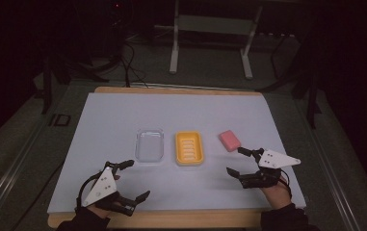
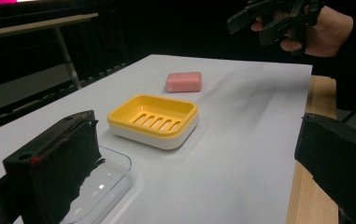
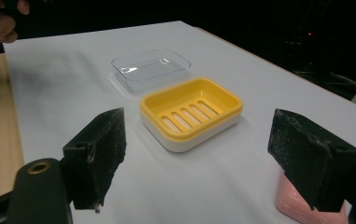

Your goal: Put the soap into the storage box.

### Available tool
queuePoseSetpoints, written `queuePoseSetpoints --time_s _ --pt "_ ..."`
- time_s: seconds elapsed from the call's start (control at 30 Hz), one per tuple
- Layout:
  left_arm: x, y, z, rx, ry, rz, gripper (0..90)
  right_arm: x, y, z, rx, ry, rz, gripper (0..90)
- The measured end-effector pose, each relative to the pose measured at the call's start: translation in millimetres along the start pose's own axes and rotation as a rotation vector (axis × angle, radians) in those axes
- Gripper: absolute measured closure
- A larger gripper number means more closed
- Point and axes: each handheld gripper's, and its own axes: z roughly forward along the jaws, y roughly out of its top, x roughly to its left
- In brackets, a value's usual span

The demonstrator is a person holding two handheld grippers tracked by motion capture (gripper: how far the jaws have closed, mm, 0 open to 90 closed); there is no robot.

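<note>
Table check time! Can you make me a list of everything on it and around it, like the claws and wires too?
Surface: white sheet over a wooden table.
Job's things: pink soap, yellow soap dish, clear lid, lying apart in a row.
Clutter: nothing seen.
Grippers: left claw open, empty; right claw open, empty, near the soap.
Cables: black wires on the floor behind.
Surroundings: dark room, metal stand.
</note>
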Motion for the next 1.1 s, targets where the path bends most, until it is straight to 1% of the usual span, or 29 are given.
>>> queuePoseSetpoints --time_s 0.03,0.1,0.2,0.3,0.37,0.43,0.47,0.5,0.53,0.57,0.63,0.67,0.7,0.73,0.8,0.87,0.93,0.97,1.03,1.1 --pt "-0.1 0.0 0.1 0.001 0.0 0.0 0.6 0.0 -0.2 0.4 0.006 0.0 0.003 19.4" --pt "-0.2 0.1 0.3 0.001 -0.001 -0.002 0.6 -0.4 -0.8 2.3 0.034 -0.018 0.001 19.3" --pt "-0.5 0.2 0.7 0.008 -0.004 0.001 0.6 -1.5 -2.3 5.3 0.067 0.004 0.017 19.3" --pt "-1.6 0.5 1.1 0.01 -0.002 0.008 0.6 -2.5 -1.5 7.1 0.078 0.01 0.038 18.7" --pt "-2.2 0.8 1.1 0.012 -0.001 0.01 0.7 -4.4 -0.8 7.9 0.095 -0.006 0.061 18.7" --pt "-3.1 1.1 0.8 0.009 -0.002 0.01 0.6 -7.1 -0.5 8.4 0.121 -0.036 0.092 18.8" --pt "-3.1 1.1 0.8 0.009 -0.002 0.01 0.6 -7.1 -0.5 8.4 0.121 -0.036 0.092 18.8" --pt "-3.8 1.4 0.5 0.011 0.003 0.018 0.6 -10.2 -1.0 8.5 0.143 -0.054 0.121 18.4" --pt "-4.2 1.5 0.4 0.011 0.003 0.018 0.6 -11.2 -1.0 8.5 0.154 -0.071 0.13 18.3" --pt "-4.5 1.7 0.3 0.01 0.003 0.02 0.6 -12.0 -0.7 8.7 0.167 -0.079 0.134 18.2" --pt "-4.8 1.7 0.3 0.011 0.003 0.021 0.6 -12.7 0.5 8.4 0.181 -0.083 0.124 17.5" --pt "-4.9 1.7 0.4 0.013 0.004 0.022 0.6 -13.0 1.1 8.3 0.188 -0.094 0.137 17.6" --pt "-5.1 1.8 0.5 0.015 0.004 0.024 0.7 -13.6 1.7 7.9 0.193 -0.091 0.162 17.7" --pt "-5.3 1.8 0.6 0.015 0.003 0.025 0.6 -13.8 2.3 7.3 0.189 -0.092 0.161 17.8" --pt "-5.6 1.9 0.5 0.014 0.002 0.026 0.6 -13.4 3.8 7.0 0.208 -0.127 0.15 17.8" --pt "-6.0 2.0 0.6 0.015 0.0 0.028 0.6 -14.1 4.7 7.1 0.221 -0.123 0.132 18.0" --pt "-6.5 2.0 0.6 0.017 0.0 0.031 0.6 -14.5 6.0 8.1 0.269 -0.132 0.116 18.0" --pt "-6.8 2.0 0.5 0.019 -0.001 0.033 0.6 -15.1 6.4 8.4 0.285 -0.125 0.117 18.0" --pt "-7.2 2.1 0.7 0.025 -0.001 0.041 0.6 -16.1 6.6 8.8 0.313 -0.095 0.136 17.9" --pt "-7.8 1.9 1.2 0.029 -0.003 0.044 0.6 -16.5 6.1 9.9 0.351 -0.089 0.147 17.9"
